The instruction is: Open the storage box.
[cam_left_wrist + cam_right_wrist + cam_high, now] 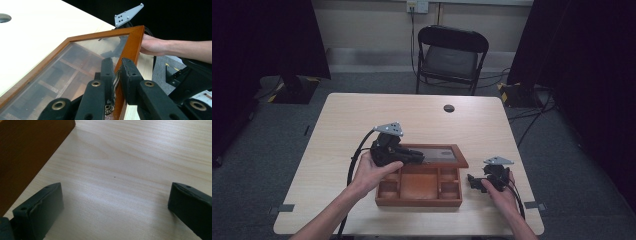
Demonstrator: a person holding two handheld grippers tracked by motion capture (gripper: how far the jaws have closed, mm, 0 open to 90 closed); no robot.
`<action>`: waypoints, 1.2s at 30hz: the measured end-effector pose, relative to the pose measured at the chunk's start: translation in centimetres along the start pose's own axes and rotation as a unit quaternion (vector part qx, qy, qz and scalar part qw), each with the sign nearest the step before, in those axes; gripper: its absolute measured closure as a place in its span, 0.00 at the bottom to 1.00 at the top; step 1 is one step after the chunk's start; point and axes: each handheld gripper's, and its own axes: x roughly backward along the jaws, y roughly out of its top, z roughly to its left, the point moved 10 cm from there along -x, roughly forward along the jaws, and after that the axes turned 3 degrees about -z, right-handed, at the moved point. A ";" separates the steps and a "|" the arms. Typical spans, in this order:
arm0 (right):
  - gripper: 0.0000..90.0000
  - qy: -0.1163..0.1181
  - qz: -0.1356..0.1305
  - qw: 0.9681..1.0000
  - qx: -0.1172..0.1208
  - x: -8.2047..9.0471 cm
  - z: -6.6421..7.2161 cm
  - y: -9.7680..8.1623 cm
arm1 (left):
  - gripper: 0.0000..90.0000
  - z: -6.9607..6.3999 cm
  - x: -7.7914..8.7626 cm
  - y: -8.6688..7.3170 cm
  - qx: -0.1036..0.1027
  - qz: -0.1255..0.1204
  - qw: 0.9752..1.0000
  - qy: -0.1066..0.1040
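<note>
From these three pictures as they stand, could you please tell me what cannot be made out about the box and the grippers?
- Box compartments: high view too small and dim to tell whether anything lies inside; in the left gripper view the tinted glass lid blurs them.
- Metal clasp on the lid frame: left gripper fingers hide most of it.
- Wooden box wall: cut off by the right gripper view's edge.
- Right gripper: fingers too small in the high view.
</note>
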 end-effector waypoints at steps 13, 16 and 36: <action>0.00 0.000 0.000 1.000 0.000 0.0 0.0 0.0 | 0.90 0.7 0.3 1.2 0.006 -0.012 1.000 0.000; 0.00 0.000 0.000 1.000 0.000 0.0 0.0 0.0 | 0.90 0.7 0.3 1.4 0.003 -0.008 1.000 0.001; 0.00 0.000 0.000 1.000 0.000 0.0 0.0 0.0 | 0.90 1.2 0.5 2.3 0.004 -0.004 1.000 0.003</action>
